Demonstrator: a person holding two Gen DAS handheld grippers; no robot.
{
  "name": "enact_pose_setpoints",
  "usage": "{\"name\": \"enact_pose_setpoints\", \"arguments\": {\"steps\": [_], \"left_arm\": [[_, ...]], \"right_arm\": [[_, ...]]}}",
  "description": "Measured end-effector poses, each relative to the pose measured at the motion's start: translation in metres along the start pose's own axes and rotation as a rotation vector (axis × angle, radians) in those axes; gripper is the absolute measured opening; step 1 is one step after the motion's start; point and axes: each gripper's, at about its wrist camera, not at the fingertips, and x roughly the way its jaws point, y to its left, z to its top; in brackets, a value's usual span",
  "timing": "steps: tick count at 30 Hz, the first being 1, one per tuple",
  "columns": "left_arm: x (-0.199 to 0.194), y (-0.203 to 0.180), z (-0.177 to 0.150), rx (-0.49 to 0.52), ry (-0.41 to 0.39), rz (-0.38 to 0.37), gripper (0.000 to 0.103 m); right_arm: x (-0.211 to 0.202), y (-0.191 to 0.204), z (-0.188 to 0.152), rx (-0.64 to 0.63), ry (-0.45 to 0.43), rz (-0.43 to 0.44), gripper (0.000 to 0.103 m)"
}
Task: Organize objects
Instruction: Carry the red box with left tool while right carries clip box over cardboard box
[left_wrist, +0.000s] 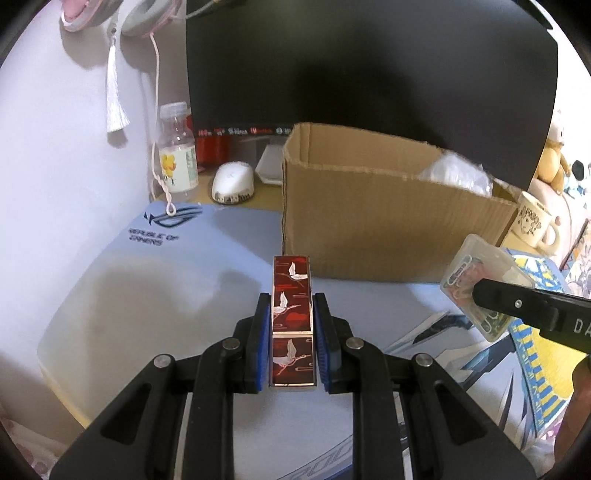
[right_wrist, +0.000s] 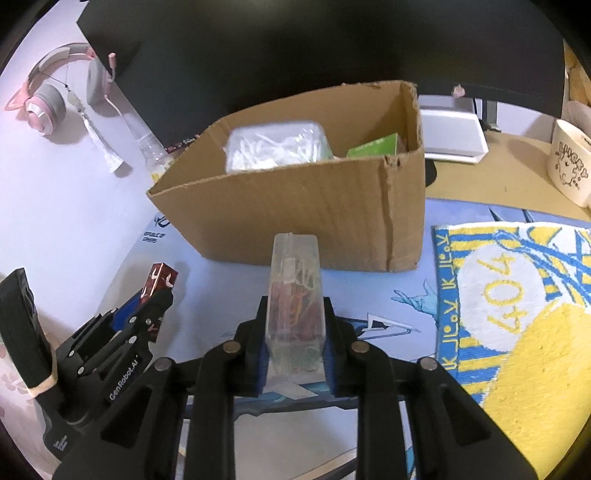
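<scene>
Left hand-held gripper (left_wrist: 292, 317): blue pads closed tight on both long sides of a red case (left_wrist: 291, 314) printed with white cranes; case points forward, its far end sticking out past the fingertips, held off the desk mat (left_wrist: 147, 295). Right hand-held gripper (right_wrist: 294, 321): closed on a clear plastic box (right_wrist: 295, 291) full of coloured paper clips, box standing on edge between the pads with its far end projecting beyond them. In the left wrist view the clear box and right gripper show at near right; in the right wrist view the left gripper with the red case shows at near left. Both held items are in front of the cardboard box (right_wrist: 306, 218), which stands open-topped on the far part of the mat. Inside it: a clear tub of cotton swabs (right_wrist: 275, 149) on the left and a green packet (right_wrist: 373, 147) to the right. Right of the cardboard box, a yellow and blue towel (right_wrist: 517, 314) marked "404" lies on the mat. Further right, a cream mug (right_wrist: 570, 168) on the counter. Left of the cardboard box and further back: white mouse (left_wrist: 232, 182), then a plastic bottle (left_wrist: 178, 147) with a flower label. Dark monitor (left_wrist: 369, 62) at the far edge, behind the box. Pink and grey headphones (right_wrist: 48, 103) hang on the wall at far left.
</scene>
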Motion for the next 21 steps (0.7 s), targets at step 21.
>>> {"name": "enact_pose_setpoints", "arguments": {"steps": [21], "left_arm": [[-0.038, 0.009, 0.049, -0.055, -0.148, 0.005, 0.020]], "right_arm": [[-0.064, 0.025, 0.026, -0.040, -0.179, 0.011, 0.026]]}}
